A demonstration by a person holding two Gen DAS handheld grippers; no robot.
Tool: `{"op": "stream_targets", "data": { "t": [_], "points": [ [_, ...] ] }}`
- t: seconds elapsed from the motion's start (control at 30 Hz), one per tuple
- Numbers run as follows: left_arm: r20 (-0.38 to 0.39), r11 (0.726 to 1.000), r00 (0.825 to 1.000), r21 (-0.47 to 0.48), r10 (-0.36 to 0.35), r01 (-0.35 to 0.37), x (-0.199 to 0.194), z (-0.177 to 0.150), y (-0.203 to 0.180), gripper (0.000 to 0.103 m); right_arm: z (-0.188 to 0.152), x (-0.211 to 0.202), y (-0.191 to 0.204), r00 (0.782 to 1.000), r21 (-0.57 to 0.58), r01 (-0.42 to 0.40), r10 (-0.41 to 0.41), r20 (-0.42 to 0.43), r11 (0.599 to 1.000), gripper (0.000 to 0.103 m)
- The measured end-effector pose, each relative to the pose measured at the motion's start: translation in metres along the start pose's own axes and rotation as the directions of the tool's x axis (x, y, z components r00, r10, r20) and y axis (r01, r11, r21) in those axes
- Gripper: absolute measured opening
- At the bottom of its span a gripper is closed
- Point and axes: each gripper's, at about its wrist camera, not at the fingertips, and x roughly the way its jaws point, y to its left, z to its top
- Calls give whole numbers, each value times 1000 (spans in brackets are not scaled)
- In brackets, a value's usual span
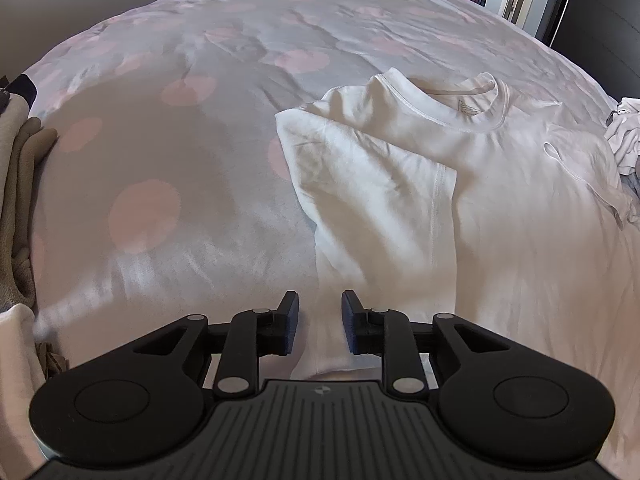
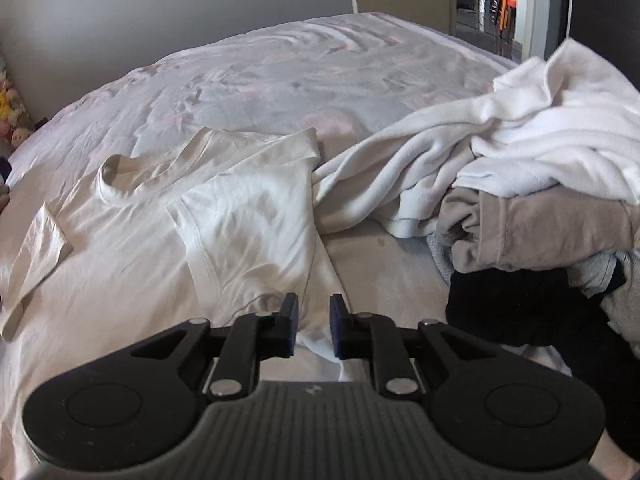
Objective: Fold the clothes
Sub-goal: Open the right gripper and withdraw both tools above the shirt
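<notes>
A white T-shirt [image 1: 500,208] lies flat on the bed with its collar toward the far side. Its left side is folded inward as a flap [image 1: 360,184], and in the right wrist view the shirt [image 2: 120,248] has its right side folded in too [image 2: 248,216]. My left gripper [image 1: 320,300] hovers over the near end of the left fold, jaws slightly apart, and the cloth below runs through the gap with no pad pressing on it. At the shirt's right edge my right gripper [image 2: 314,304] stands the same way, a narrow gap between its pads.
The bed cover [image 1: 160,160] is pale grey with pink dots. A laundry pile sits at the right: white fleece [image 2: 540,128], a beige garment [image 2: 540,224], dark clothes [image 2: 512,304]. Beige clothes [image 1: 20,184] lie at the bed's left edge. A wall stands behind.
</notes>
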Motion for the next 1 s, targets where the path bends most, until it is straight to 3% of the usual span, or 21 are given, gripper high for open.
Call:
{"op": "stream_targets", "data": {
  "t": [0.2, 0.27, 0.33, 0.37, 0.4, 0.43, 0.63, 0.7, 1.0],
  "points": [
    [7, 1000, 1000, -8, 3, -3, -8, -8, -5, 24, -17, 15, 27, 999, -167, 38, -42, -22, 985, 30],
    [5, 1000, 1000, -7, -3, 3, -10, -12, -6, 24, -21, 22, 36, 996, -229, 82, -85, -7, 970, 40],
    [2, 1000, 1000, -9, -4, 5, -11, -16, -7, 25, -23, 26, 41, 990, -270, 141, -139, 26, 952, 38],
    [-1, 1000, 1000, -11, -3, 3, -11, -18, -6, 26, -24, 28, 42, 985, -282, 173, -168, 45, 944, 27],
    [-3, 1000, 1000, -14, -2, 2, -11, -19, -6, 26, -23, 27, 39, 983, -271, 185, -179, 44, 945, 14],
    [-4, 1000, 1000, -17, -1, 1, -11, -20, -5, 26, -21, 27, 36, 981, -259, 195, -190, 43, 946, 7],
    [-8, 998, 1000, -59, -8, 8, -7, -22, 1, 26, -23, 21, 11, 960, -213, 279, -275, 47, 937, 6],
    [-10, 998, 1000, -66, -6, 5, -5, -21, 1, 26, -23, 22, 0, 967, -153, 255, -253, 31, 955, 6],
    [-28, 999, 1000, -48, 12, -14, -15, -23, -2, 26, -34, 5, -8, 968, -114, 249, -251, -1, 962, 8]
  ]
}}
